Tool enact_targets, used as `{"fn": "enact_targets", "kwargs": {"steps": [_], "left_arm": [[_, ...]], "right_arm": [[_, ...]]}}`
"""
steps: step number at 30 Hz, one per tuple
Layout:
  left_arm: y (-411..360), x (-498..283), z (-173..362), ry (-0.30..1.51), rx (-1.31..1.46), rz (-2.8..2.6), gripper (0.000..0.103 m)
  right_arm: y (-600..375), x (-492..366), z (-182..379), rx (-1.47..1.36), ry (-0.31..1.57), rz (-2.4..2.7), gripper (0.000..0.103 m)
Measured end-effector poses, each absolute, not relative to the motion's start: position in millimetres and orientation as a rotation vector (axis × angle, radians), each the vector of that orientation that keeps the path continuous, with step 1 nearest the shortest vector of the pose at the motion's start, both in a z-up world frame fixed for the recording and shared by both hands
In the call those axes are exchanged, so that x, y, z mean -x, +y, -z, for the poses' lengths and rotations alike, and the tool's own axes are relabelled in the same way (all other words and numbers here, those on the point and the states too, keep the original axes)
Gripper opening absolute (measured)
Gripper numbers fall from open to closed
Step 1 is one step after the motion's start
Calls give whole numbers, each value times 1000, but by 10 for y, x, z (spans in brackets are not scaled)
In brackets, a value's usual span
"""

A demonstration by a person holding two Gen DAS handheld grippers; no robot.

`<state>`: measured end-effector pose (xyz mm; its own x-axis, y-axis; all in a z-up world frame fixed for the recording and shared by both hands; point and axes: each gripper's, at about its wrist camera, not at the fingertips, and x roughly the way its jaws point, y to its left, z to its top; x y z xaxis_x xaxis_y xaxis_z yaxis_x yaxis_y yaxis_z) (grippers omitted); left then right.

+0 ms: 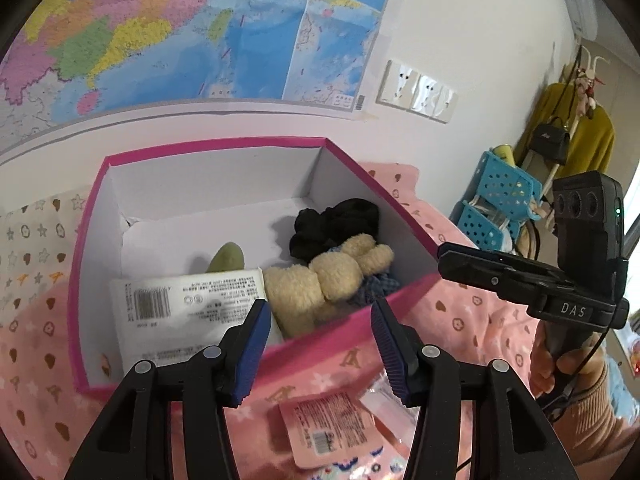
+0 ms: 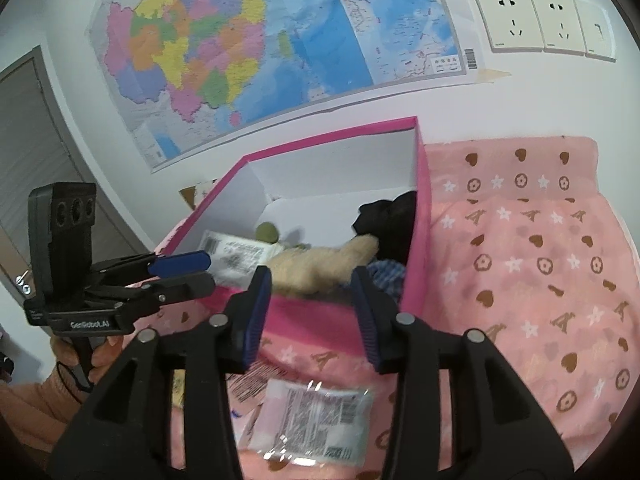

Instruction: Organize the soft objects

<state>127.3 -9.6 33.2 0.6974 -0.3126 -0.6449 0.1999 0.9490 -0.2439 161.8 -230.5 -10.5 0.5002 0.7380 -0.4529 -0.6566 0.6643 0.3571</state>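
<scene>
Evidently both grippers, left gripper [image 1: 318, 326] and right gripper [image 2: 312, 298], are hovering spread and empty before the pink box [image 1: 344, 330]; remaining packets [image 2: 316, 420] are lying below, needing a downward reach and pinch.

matt cardboard box [image 1: 224, 146], fuzzy plush bear [image 1: 320, 280], glossy plastic packet [image 2: 316, 420], patterned cloth blanket [image 2: 540, 280]

Right gripper [image 2: 312, 312] jaws apart, nothing between the pads, hovering over the near wall of the pink box [image 2: 340, 320]. Box holds a beige plush toy [image 2: 324, 260], black cloth [image 2: 388, 220], white packet [image 2: 236, 256]. Clear-wrapped packet [image 2: 316, 420] lies on pink blanket [image 2: 540, 280] below. Left gripper [image 2: 188, 270] at left.
</scene>
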Motion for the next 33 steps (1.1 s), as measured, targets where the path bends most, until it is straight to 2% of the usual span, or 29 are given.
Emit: {"fn": "enact_targets", "kwargs": {"steps": [4, 22, 26, 33], "left_arm": [[-52, -1113, -338, 731, 156, 298, 59], [-80, -733, 104, 845, 203, 343, 59], [-159, -696, 164, 862, 200, 369, 59], [-176, -745, 247, 894, 188, 350, 59]], "right_arm": [[-2311, -1457, 167, -142, 632, -877, 44], [-2457, -1236, 999, -194, 865, -811, 45], [-2482, -1173, 1045, -182, 873, -800, 53], [-2635, -1187, 1129, -229, 888, -755, 55]]}}
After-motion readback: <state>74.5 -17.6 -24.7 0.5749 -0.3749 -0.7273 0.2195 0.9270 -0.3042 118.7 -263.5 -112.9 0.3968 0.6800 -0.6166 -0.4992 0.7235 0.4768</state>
